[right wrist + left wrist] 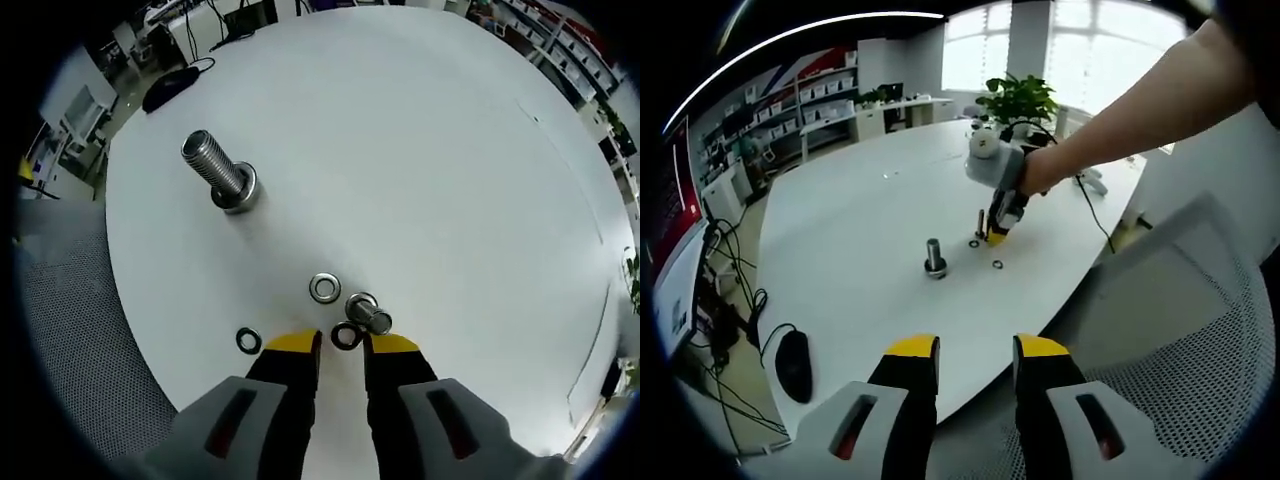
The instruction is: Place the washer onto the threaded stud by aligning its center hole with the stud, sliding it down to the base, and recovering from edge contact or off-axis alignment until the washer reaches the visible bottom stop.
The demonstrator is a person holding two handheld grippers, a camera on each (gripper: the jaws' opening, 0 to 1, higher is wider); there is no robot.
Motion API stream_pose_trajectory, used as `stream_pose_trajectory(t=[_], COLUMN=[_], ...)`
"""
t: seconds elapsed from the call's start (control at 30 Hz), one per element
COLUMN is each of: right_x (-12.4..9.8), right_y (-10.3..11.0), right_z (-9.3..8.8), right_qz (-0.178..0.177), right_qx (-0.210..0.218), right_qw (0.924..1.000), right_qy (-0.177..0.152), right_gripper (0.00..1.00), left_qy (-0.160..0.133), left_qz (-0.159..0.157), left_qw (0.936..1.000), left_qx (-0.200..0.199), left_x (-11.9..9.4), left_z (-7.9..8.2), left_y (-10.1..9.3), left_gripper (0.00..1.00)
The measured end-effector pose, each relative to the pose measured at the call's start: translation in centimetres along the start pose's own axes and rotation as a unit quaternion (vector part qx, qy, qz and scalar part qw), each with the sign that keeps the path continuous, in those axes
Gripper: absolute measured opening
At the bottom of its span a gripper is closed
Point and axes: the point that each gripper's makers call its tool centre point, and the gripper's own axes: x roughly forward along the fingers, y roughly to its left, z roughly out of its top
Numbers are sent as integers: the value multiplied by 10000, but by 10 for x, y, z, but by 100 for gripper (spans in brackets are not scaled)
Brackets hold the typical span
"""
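Observation:
A tall threaded stud [220, 170] stands on the white table [420, 150], with a ring at its base; it also shows mid-table as the stud [935, 258]. My right gripper [343, 344] is down at the table, its jaws narrowly apart around a small dark washer [346, 336] lying flat. It is open, and the washer sits close to the right fingertip. A silver washer [324, 288], a short bolt [368, 312] and another washer [249, 340] lie nearby. My left gripper [976, 350] hovers open off the table's near edge, holding nothing. A person's hand holds the right gripper [994, 236] there.
A black mouse [793, 365] lies near the table's left edge, with cables below it. A mesh chair [1200, 330] stands at the right. A potted plant [1018, 98] and a black cable [1092, 210] sit behind the right gripper. Two loose washers [997, 264] lie by the stud.

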Motion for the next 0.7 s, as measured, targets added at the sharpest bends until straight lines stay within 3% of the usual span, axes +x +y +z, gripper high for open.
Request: stream_pose_trajectory(t=[0.4,0.7], right_x=[-1,-2], right_y=[-1,-3], right_z=[0,1], right_qz=[-33,-130], right_qx=[-234,-152], right_qw=[9993,9995], right_qy=[296,225], right_gripper=[15,15], left_qy=[23,34], left_qz=[7,23], left_qw=[10000,10000], left_qx=[12,5], left_x=[0,0], left_z=[-1,-1], left_y=[0,1], left_gripper=[27,27])
